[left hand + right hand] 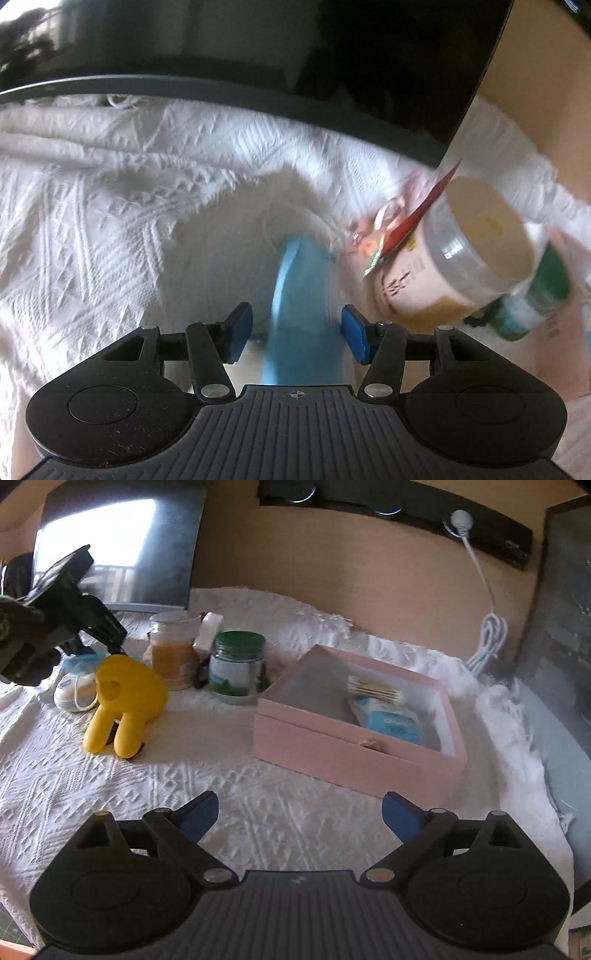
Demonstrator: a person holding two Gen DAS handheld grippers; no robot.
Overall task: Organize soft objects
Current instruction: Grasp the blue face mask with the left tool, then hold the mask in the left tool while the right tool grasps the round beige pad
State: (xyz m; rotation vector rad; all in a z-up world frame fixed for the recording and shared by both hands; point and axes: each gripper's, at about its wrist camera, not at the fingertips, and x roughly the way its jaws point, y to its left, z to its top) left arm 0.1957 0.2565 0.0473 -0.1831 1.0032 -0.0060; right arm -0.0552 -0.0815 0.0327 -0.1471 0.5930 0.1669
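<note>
A light blue face mask (299,306) lies crumpled on the white textured cloth (92,184). My left gripper (297,334) straddles it, open, with a gap showing beside the left pad. In the right wrist view the left gripper (107,642) leans down over the mask (79,662), which rests against a white round pouch (74,692). A yellow soft toy (125,698) stands next to it. The pink box (354,753) sits open at the right, holding a pack of cotton swabs (375,690) and a blue-and-white packet (391,720). My right gripper (299,819) hovers open over bare cloth.
A jar with orange contents (173,653) and a green-lidded jar (236,664) stand behind the toy, close to the mask's right in the left wrist view (454,251). A dark monitor (258,55) rises just beyond. A coiled white cable (484,642) lies at the back right.
</note>
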